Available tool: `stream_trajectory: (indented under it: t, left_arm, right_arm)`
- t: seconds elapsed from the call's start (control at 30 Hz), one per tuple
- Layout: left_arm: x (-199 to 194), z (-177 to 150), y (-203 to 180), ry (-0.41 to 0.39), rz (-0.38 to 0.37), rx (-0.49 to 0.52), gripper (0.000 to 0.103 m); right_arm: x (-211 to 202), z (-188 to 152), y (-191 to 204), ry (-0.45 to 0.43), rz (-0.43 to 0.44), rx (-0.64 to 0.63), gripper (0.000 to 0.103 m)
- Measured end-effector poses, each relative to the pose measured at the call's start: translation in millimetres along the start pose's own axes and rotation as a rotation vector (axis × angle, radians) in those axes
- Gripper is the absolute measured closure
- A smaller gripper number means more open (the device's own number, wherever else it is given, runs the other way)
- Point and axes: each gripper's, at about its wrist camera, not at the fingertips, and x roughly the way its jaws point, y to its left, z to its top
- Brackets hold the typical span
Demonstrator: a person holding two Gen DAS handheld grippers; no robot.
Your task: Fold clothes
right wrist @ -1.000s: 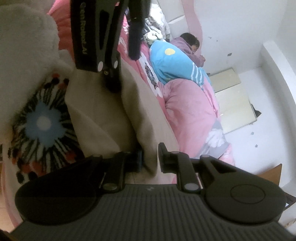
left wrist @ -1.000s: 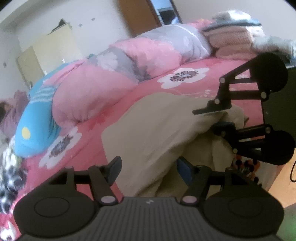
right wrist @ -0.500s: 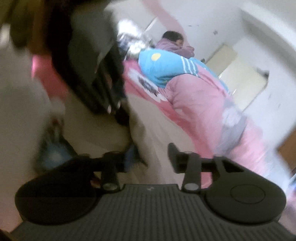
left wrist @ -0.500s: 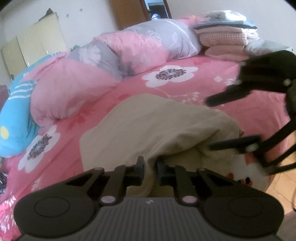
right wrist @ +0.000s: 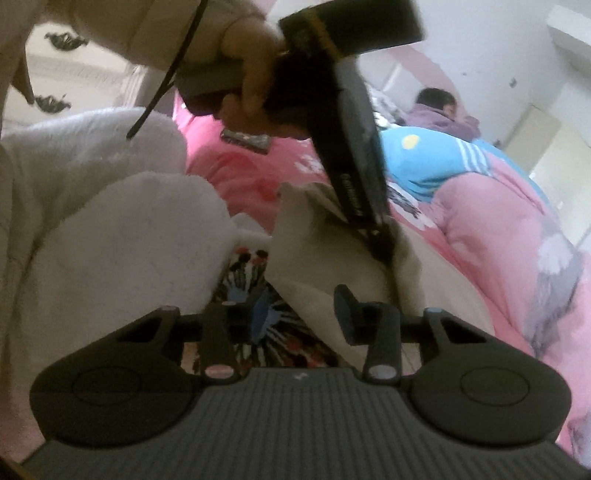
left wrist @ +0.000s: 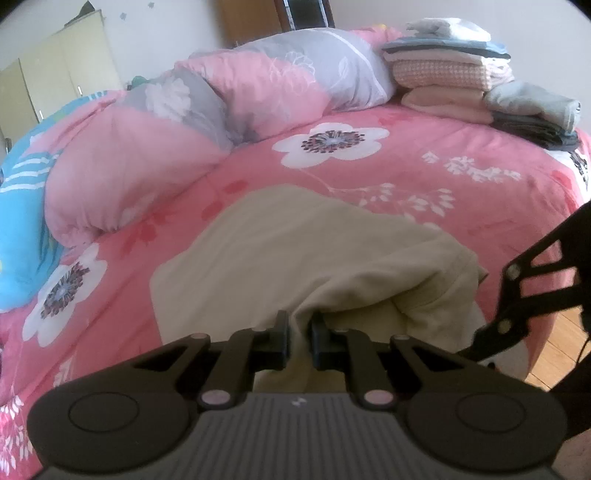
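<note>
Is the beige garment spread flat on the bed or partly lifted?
Partly lifted. The beige garment lies flat at its far end, while the left claw is shut on its bunched near edge.

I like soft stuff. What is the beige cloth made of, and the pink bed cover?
The beige cloth looks like soft matte cotton: it sags in limp folds without shine. The pink bed cover seems a smooth printed fabric, slightly puffy, probably padded.

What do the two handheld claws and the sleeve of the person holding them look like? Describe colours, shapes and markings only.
Both are matte black. The left claw has two flat round lobes, a ribbed grey body, pale pivot pins and square pads. The right claw matches, with blue-tinted pads. In the right wrist view, the left tool's long black handle carries white lettering, too blurred to read. The sleeve is beige.
</note>
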Motion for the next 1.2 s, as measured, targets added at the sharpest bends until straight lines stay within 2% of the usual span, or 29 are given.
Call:
stream_trajectory:
  t: [0.2,0.3,0.33,0.37,0.47,0.73,0.87,1.2]
  left_arm:
    - [-1,0,3,0.003,-0.012,-0.006,0.090]
    - [-1,0,3,0.002,-0.014,-0.007,0.090]
    - [-1,0,3,0.002,-0.015,-0.007,0.091]
    - [-1,-1,3,0.001,-0.016,-0.006,0.091]
    - [-3,-2,2,-0.006,-0.017,-0.007,0.091]
    - [-9,-3,0,-0.046,-0.014,-0.024,0.092]
    - [-9,-4,0,-0.061,-0.013,-0.031,0.092]
    - [-10,-13,-8,-0.069,0.004,0.005,0.092]
  right_arm:
    - [21,-1,12,0.046,-0.008,-0.107,0.076]
    - [25,-2,14,0.043,-0.020,-0.119,0.078]
    - [26,-3,14,0.038,-0.025,-0.109,0.088]
    - [26,-2,10,0.033,-0.029,-0.085,0.099]
    - [19,2,-8,-0.010,-0.009,0.066,0.101]
    - [14,-11,-84,-0.093,0.083,0.661,0.101]
    - [23,-14,-95,-0.056,0.066,0.776,0.101]
    - [47,-8,-84,0.091,-0.062,0.831,0.101]
